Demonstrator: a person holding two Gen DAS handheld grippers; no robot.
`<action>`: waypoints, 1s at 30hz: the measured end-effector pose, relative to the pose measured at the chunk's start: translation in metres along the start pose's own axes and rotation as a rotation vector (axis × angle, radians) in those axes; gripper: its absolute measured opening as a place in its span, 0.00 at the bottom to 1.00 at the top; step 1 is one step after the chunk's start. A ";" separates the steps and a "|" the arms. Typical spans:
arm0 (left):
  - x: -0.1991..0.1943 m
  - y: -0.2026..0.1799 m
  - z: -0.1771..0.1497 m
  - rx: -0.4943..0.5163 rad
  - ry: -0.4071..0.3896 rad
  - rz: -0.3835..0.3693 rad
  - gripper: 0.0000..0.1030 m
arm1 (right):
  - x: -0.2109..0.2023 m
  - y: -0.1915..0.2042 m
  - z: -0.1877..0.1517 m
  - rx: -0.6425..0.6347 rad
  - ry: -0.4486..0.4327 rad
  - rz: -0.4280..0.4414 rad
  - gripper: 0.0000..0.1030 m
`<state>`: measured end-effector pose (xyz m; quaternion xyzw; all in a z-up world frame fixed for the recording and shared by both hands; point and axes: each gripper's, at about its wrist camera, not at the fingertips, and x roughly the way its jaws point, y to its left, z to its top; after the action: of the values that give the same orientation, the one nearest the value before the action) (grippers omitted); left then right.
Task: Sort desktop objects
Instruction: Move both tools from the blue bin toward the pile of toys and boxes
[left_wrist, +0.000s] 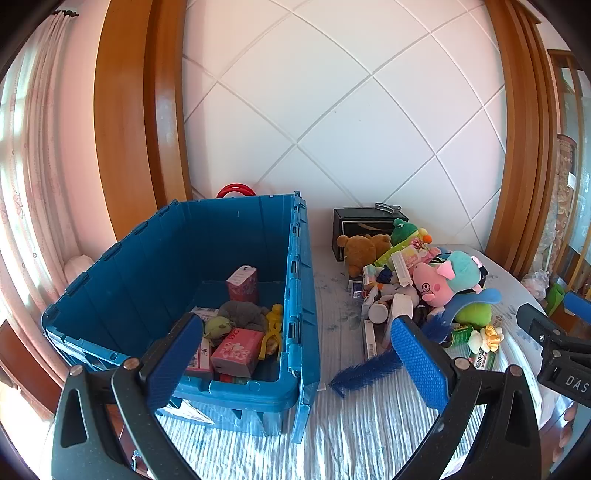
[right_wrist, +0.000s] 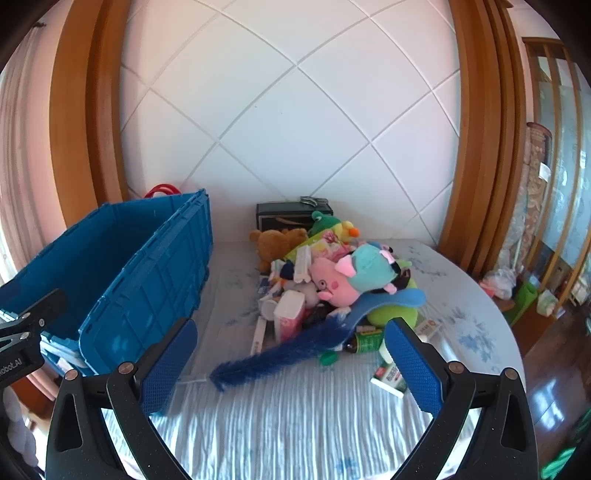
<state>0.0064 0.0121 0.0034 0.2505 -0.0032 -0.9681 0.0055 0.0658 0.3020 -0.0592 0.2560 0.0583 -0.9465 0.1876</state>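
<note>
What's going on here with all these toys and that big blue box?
A person is sorting clutter off a table into the blue crate, using a hand-held left gripper and right gripper. Both have their jaws open and hold nothing right now. The crate already has some items in it, including a pink box. A pile of plush toys, small boxes and a blue feather duster lies on the table beside the crate.
</note>
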 end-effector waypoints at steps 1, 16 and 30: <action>-0.001 0.000 0.000 -0.008 0.000 0.020 1.00 | 0.000 0.000 0.000 0.001 -0.001 0.002 1.00; 0.001 -0.009 -0.001 -0.016 0.001 0.022 1.00 | 0.002 -0.010 -0.001 0.007 0.004 -0.004 1.00; 0.011 -0.067 -0.017 -0.023 0.034 0.002 1.00 | 0.008 -0.071 -0.021 0.025 0.043 -0.001 1.00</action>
<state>0.0045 0.0785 -0.0179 0.2666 0.0078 -0.9637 0.0095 0.0415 0.3696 -0.0804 0.2784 0.0508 -0.9416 0.1825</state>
